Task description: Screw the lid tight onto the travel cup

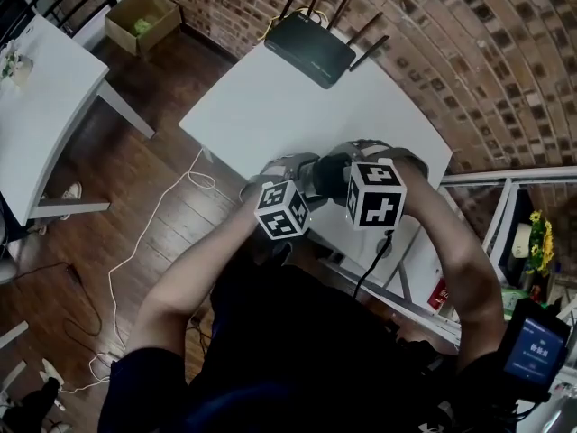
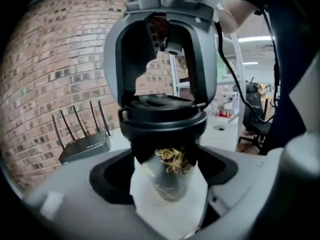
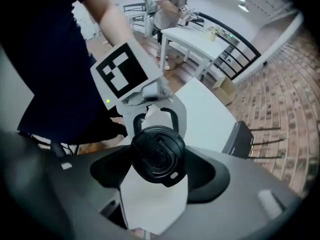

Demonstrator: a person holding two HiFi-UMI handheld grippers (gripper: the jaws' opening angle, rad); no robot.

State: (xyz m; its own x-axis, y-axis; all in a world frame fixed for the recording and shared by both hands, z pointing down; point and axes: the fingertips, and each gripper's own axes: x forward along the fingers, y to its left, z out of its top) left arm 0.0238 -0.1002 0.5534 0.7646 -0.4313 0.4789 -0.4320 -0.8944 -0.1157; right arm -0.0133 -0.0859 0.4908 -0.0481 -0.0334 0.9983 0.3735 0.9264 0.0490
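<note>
No text, brand or number can be read. Only black-and-white square markers are shown on the left cube (image 1: 282, 209) and the right cube (image 1: 376, 194). Characters on the near-right blue screen (image 1: 534, 350) cannot be made out.

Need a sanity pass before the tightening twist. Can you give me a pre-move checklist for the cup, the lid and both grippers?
1. Lid on travel cup: ok, it sits level on the rim in the left gripper view.
2. Right gripper on the lid: ok, its jaws close against the lid's sides.
3. Left gripper bracing the cup: cannot tell. Its jaws are opening with the cup between them, and pad contact is unclear.
4. Lid fully tight: cannot tell, the threads are hidden.
5. Room to twist: ok, the router sits at the far edge of the table, away from both grippers.
</note>
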